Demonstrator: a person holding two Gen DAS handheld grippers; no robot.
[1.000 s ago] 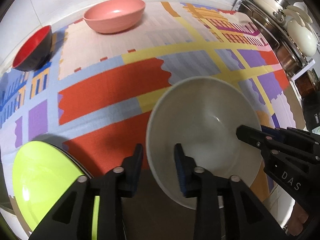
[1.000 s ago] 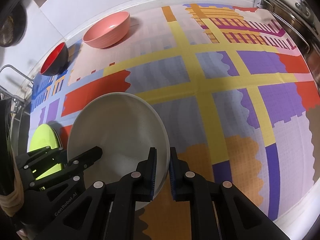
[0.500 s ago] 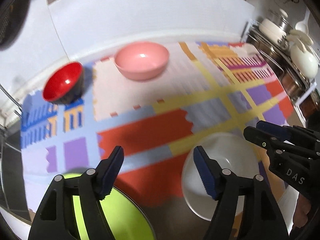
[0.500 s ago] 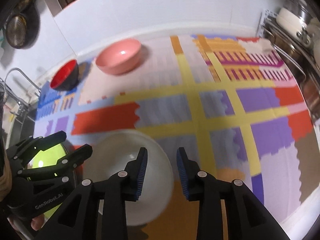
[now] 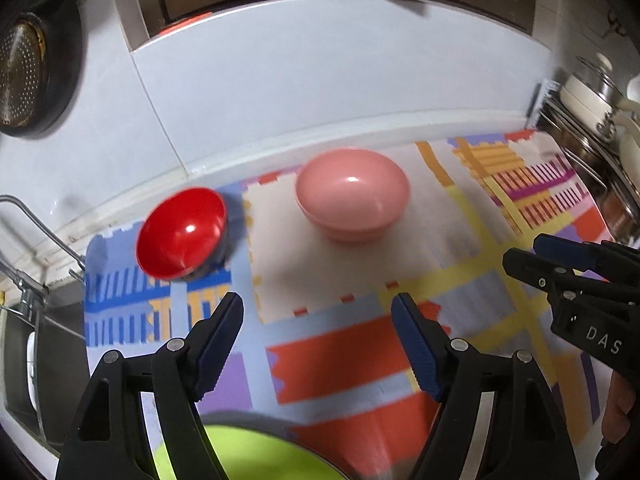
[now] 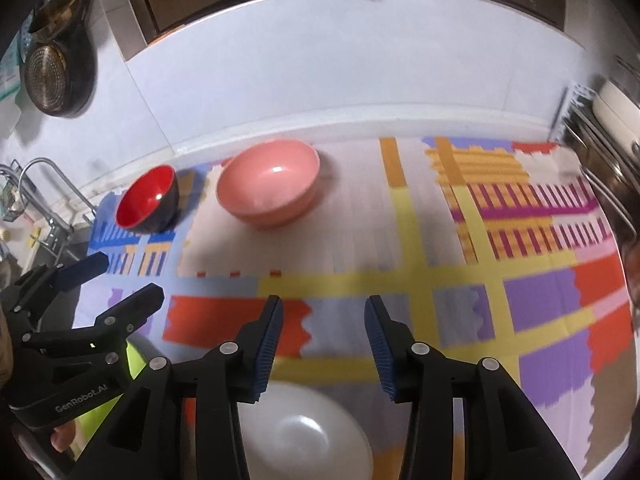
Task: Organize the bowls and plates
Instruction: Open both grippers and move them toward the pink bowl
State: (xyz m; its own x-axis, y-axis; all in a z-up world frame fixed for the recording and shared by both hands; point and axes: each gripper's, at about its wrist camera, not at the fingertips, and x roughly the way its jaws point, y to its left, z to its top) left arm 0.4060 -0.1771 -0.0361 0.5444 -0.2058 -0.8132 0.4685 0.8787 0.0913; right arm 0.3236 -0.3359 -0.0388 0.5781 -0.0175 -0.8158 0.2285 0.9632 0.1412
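Jaws of right gripper (image 6: pixel 323 344) opening, empty, seemingly above white bowl (image 6: pixel 308 436).

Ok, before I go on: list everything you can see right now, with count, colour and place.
pink bowl: 1, pink, back of the mat, upright
red bowl: 1, red inside and black outside, back left of the mat beside the pink bowl, tilted
white bowl: 1, white, near edge, under the right gripper
green plate: 1, lime green, near left, under the left gripper
mat: 1, multicoloured blocks, covering the counter
strainer: 1, metal, hanging on the wall at left
faucet: 1, metal, far left
rack of pots: 1, metal and cream, far right
left gripper: black, blue pads, jaws opening, nothing between them
right gripper: black, blue pads, jaws opening, nothing between them
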